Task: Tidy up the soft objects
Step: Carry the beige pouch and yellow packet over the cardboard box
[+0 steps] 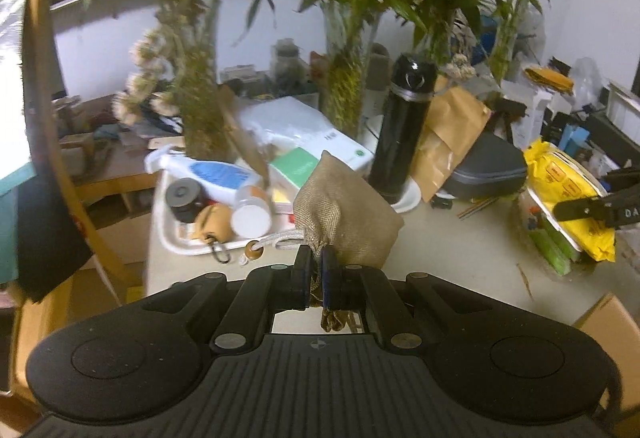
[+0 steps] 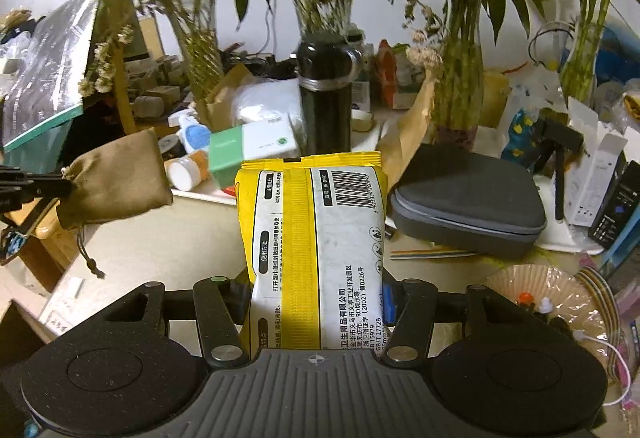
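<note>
- The left gripper [image 1: 316, 258] is clamped on the gathered neck of a tan pouch [image 1: 346, 209], which is held up off the table [image 1: 460, 250]; the cord [image 1: 276, 240] and its bead trail to the left.
- Only the right wrist view shows the pouch [image 2: 116, 177] from the side: it hangs in the air at the table's left edge, its cord [image 2: 86, 250] dangling below, with the left gripper [image 2: 60, 183] reaching in from the left frame edge.
- The right gripper [image 2: 316, 302] grips a yellow wipes pack [image 2: 316, 238] across its width, printed back and barcode facing the camera, the pack standing upright between the fingers.
- In the left wrist view the same pack [image 1: 568, 197] appears far right, with the right gripper [image 1: 600, 207] across it; whether the pack touches the table cannot be told from either view.
- Behind, both views show a black flask [image 1: 402, 129] standing upright and a grey zip case [image 1: 488, 169] lying flat to its right.
- The left wrist view alone shows the full white tray [image 1: 172, 238] left of the pouch, holding a spray bottle [image 1: 216, 173], a white-capped jar [image 1: 252, 215] and a small tan purse [image 1: 214, 222].
- The right wrist view alone shows a paper fan [image 2: 548, 286] at lower right and the open white boxes [image 2: 592, 173] at the right edge.
- Bamboo stems in glass vases [image 2: 460, 77] line the back of the table.
</note>
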Demonstrator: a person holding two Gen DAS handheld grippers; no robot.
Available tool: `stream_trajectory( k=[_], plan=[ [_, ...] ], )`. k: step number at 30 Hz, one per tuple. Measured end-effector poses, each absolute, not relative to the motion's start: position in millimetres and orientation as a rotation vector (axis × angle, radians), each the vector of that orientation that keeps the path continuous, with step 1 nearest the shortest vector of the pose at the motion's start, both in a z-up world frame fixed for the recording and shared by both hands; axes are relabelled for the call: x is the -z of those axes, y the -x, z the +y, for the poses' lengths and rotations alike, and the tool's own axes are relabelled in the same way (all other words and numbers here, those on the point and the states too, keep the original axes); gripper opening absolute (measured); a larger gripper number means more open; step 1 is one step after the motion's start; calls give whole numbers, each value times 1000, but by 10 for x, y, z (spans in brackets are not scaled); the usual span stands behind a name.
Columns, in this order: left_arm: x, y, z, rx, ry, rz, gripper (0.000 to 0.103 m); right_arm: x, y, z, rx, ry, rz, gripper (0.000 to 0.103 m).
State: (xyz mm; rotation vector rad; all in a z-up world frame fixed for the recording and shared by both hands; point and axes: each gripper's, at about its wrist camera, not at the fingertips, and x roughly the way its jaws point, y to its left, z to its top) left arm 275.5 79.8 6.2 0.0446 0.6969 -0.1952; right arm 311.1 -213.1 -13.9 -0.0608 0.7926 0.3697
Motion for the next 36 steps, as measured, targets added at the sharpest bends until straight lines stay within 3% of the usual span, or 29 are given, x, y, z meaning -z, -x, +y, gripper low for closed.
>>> stream_trajectory(
  k=[22,30,36],
  plan=[
    [-850,-1498,710,309,16,562,6,-530,-2120,-1933,-484,105,735,59],
    [-808,-1130,571,402,32,558,6,-589,-1904,-2006,-475,96,720,59],
    [-440,-1037,484,496,60,651,6,-613,-1769,-2056,-464,94,720,59]
  ],
)
